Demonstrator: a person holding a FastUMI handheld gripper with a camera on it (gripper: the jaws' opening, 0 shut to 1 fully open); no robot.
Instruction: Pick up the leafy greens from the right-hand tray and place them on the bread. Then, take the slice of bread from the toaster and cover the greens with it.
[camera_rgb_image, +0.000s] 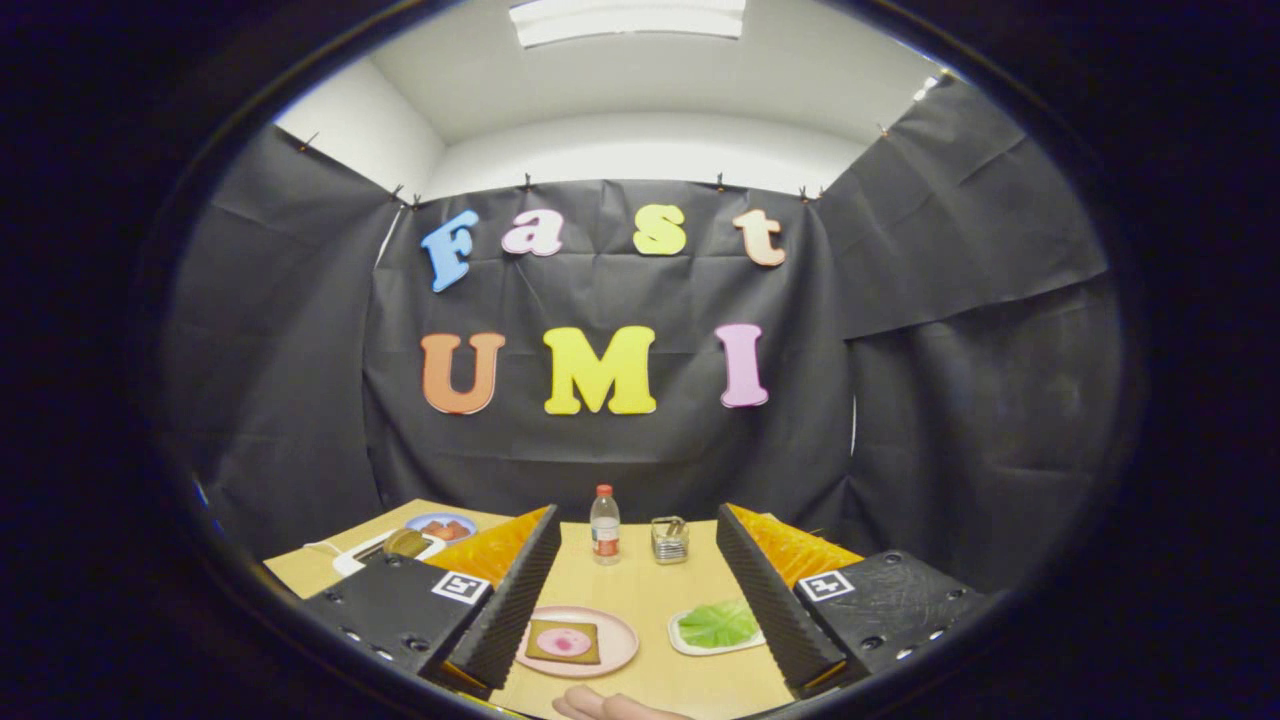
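Observation:
My gripper (634, 545) is held above the wooden table (640, 585), its two fingers wide apart with nothing between them. Between the fingers, close in, a pink plate (622, 640) carries a slice of bread (563, 641) with a pink round topping. To its right, beside the right finger (765, 590), a green leaf (718, 623) lies on a small white tray (683, 640). The toaster (380, 548) stands beyond the left finger (515, 590), partly hidden by it, with a brown slice (405, 542) sticking out of its slot.
A small water bottle (604, 525) and a metal holder (669, 540) stand at the table's far edge. A blue plate with red pieces (441, 526) sits behind the toaster. A person's hand (615, 706) rests at the near edge of the table.

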